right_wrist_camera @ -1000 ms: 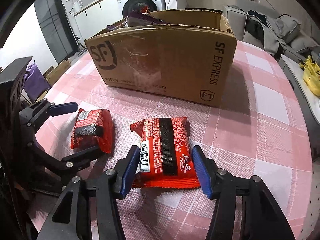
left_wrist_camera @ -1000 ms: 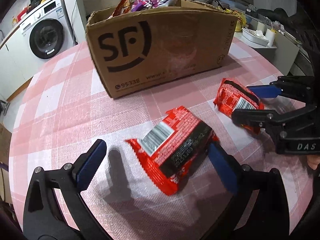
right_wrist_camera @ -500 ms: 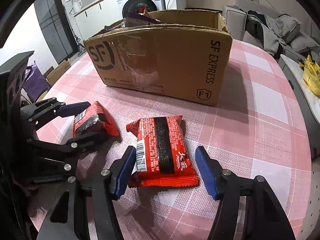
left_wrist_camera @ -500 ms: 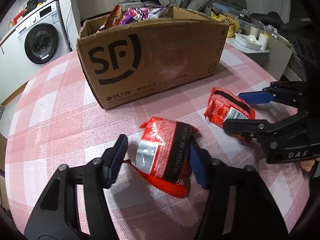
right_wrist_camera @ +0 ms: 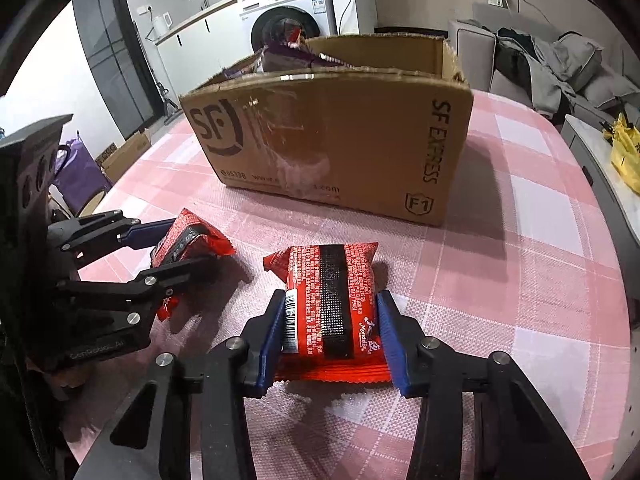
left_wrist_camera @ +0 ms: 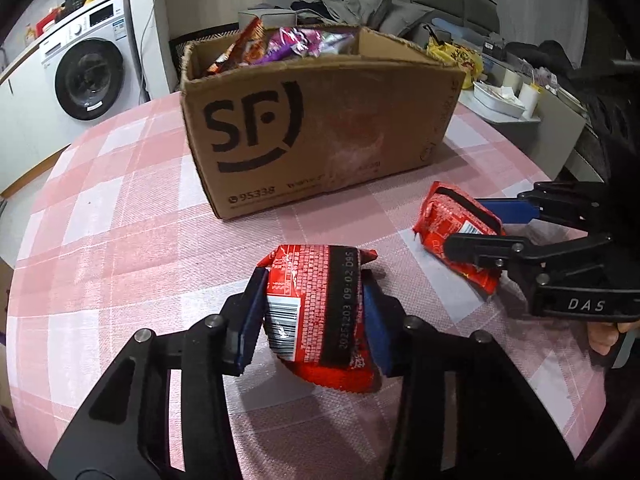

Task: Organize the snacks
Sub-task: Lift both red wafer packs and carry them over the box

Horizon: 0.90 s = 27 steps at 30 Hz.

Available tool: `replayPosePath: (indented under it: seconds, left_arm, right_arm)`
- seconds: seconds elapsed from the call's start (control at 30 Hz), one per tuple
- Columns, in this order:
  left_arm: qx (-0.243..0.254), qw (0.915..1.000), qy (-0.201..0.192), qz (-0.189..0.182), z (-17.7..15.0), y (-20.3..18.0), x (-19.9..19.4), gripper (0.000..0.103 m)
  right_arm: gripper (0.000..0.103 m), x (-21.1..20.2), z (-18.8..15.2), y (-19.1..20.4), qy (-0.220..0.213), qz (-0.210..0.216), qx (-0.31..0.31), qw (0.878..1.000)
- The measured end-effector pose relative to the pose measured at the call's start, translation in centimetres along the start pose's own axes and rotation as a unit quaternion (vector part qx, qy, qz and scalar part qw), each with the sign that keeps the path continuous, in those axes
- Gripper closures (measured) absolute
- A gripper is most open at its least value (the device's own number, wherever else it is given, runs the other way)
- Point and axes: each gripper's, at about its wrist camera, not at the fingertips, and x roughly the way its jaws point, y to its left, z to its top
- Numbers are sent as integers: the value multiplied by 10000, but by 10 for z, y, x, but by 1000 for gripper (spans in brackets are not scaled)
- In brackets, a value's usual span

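Observation:
My left gripper (left_wrist_camera: 314, 280) has its blue pads pressed on the sides of a red and black snack packet (left_wrist_camera: 316, 312), and its jaws are still closing. That packet is tipped up on edge over the pink checked tablecloth (left_wrist_camera: 120, 240). My right gripper (right_wrist_camera: 331, 298) is shut on a second red and black packet (right_wrist_camera: 332, 280), which lies flat on the cloth. Each gripper shows in the other's view: the right gripper (left_wrist_camera: 466, 224) with its packet (left_wrist_camera: 444, 216), the left gripper (right_wrist_camera: 188, 242) with its packet (right_wrist_camera: 188, 236). The open cardboard box (left_wrist_camera: 320, 128) holding several snack bags stands just beyond both.
The box (right_wrist_camera: 340, 140) fills the table's far middle. Off the table are a washing machine (left_wrist_camera: 84, 76), a sofa with clothes (right_wrist_camera: 560, 60) and a side table with a yellow bag (right_wrist_camera: 624, 152). A person's finger (left_wrist_camera: 600, 336) shows behind the right gripper.
The left jaws came in from wide open onto the packet and tipped it up on edge. The right jaws eased a little, then closed tight on their packet. Both views sit slightly higher.

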Motion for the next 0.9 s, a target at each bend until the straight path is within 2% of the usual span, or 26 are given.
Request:
replayPosePath:
  seconds: [0.47, 0.77, 0.9]
  left_arm:
    - [-175, 9980, -595, 117, 17, 16, -60, 61]
    - [-101, 9942, -1065, 135, 46, 19, -108, 61]
    - [-86, 9925, -1205, 169, 55, 12, -118, 61]
  right_arm:
    - [58, -52, 13, 8, -861, 135, 98, 9961]
    - [58, -88, 27, 8, -1480, 121, 225, 9887]
    - [58, -95, 35, 7, -1572, 68, 230, 9873]
